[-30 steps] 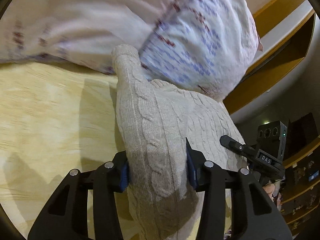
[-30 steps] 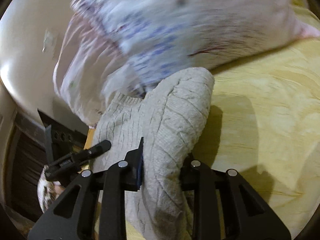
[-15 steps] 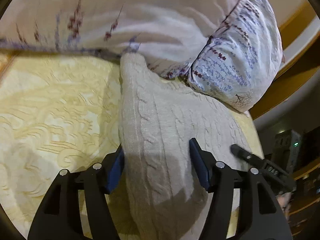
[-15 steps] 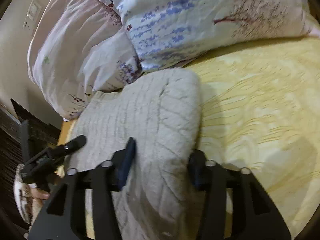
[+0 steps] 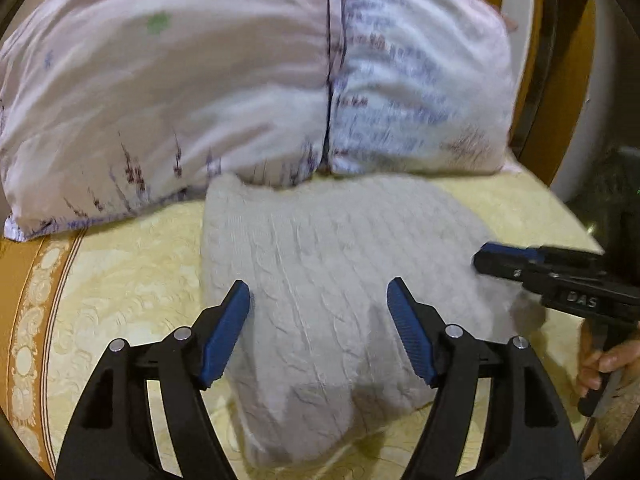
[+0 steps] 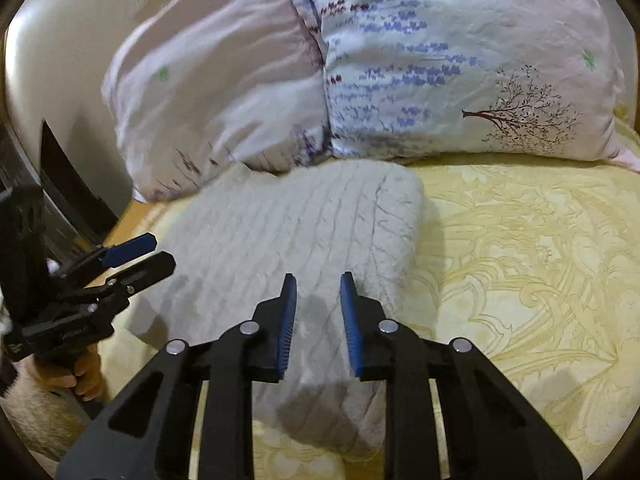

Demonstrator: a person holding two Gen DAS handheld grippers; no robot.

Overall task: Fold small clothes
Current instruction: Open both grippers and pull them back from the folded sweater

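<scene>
A folded cream cable-knit sweater (image 5: 320, 280) lies on the yellow patterned bedspread (image 5: 120, 280), its far edge against the pillows. My left gripper (image 5: 318, 300) is open and empty, fingers wide apart above the sweater's near part. My right gripper (image 6: 318, 292) is open with a narrower gap, hovering over the sweater (image 6: 300, 232) near its right side and holding nothing. The right gripper shows in the left wrist view (image 5: 504, 260) at the sweater's right edge. The left gripper shows in the right wrist view (image 6: 140, 256) at its left edge.
Two floral pillows (image 5: 240, 80) (image 6: 440, 60) lean at the head of the bed just behind the sweater. A wooden headboard (image 5: 568, 80) and white wall (image 6: 60, 60) stand beyond. The bedspread (image 6: 520, 260) stretches to the right of the sweater.
Both grippers have let go of the sweater and opened. The sweater went from lifted to lying flat on the bed. Both grippers have pulled back a little.
</scene>
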